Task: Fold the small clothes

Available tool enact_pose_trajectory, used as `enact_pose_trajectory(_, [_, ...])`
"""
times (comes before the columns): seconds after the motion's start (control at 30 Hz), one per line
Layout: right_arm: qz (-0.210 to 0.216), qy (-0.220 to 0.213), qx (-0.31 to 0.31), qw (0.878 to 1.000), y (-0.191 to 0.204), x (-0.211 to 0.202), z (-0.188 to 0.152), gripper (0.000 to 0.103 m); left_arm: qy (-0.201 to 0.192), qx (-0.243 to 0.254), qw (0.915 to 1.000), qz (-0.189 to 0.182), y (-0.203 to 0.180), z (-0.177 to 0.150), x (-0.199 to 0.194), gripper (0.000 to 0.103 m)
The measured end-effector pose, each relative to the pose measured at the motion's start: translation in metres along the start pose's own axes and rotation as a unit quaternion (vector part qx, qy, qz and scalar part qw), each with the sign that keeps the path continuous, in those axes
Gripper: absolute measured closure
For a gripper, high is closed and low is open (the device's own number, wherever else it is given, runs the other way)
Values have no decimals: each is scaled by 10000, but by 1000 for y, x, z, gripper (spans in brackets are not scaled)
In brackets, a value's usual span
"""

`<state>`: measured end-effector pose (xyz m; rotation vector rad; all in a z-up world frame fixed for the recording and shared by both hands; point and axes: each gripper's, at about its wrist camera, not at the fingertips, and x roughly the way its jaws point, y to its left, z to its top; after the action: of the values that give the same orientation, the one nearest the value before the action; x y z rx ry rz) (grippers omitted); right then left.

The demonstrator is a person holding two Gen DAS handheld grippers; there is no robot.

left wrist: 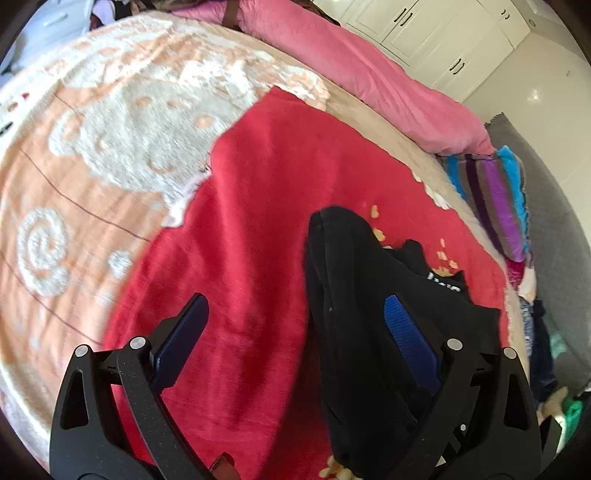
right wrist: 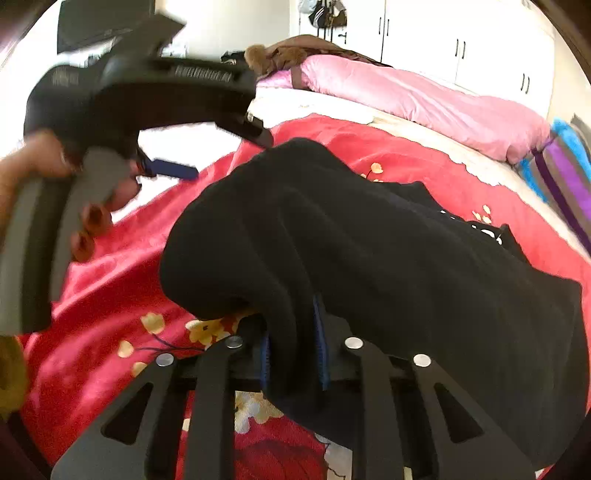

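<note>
A black garment (right wrist: 369, 266) is seen lying bunched on a red floral blanket (left wrist: 258, 229) that is spread over a bed; white lettering is visible on a part of the cloth toward its far side, too small to be read. In the right wrist view the right gripper (right wrist: 293, 347) is found with its jaws drawn narrow and clamped on a thick fold of the black garment, the blue pads being pressed into the cloth on both sides, and the fabric is seen rising in ridges from that grip. In the left wrist view the left gripper (left wrist: 299, 332) is shown with its jaws spread wide above the blanket; one blue pad stands over bare red blanket, the other is seen against the black garment, and nothing is pinched between them. The same gripper is seen blurred at the upper left of the right wrist view, held by a hand (right wrist: 48, 162). Beneath the red blanket a peach and white patterned blanket (left wrist: 92, 140) is laid. A pink duvet (left wrist: 369, 74) is bundled along the far edge of the bed, a striped purple and blue cloth (left wrist: 495, 199) is placed beside its end, and white cupboards (left wrist: 424, 33) are seen behind
</note>
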<state>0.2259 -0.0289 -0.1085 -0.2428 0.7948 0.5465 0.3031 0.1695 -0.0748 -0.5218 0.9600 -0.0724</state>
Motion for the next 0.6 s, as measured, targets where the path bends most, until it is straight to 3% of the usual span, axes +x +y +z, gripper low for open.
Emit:
enact_pose_trajectory(0.27, [244,-247,46,9994,-9,-21,-4,88,413,-208,9967,-670,-4,-9,22,14])
enact_pose_trajectory(0.4, [354,-310,190,9987,-15,-27,-5,88,639,-405,9918,-1031,-3,-16,35,34])
enact_pose_trajectory(0.53, [361,-325,122,9987,-12,-28,-6,88,726,-425,9892,-1204,-8,-20,40,40])
enact_pose_trajectory(0.6, [380,-317,109,9987,-11,-26,-7,88,798,-541,9858,-1374,-8,-22,44,49])
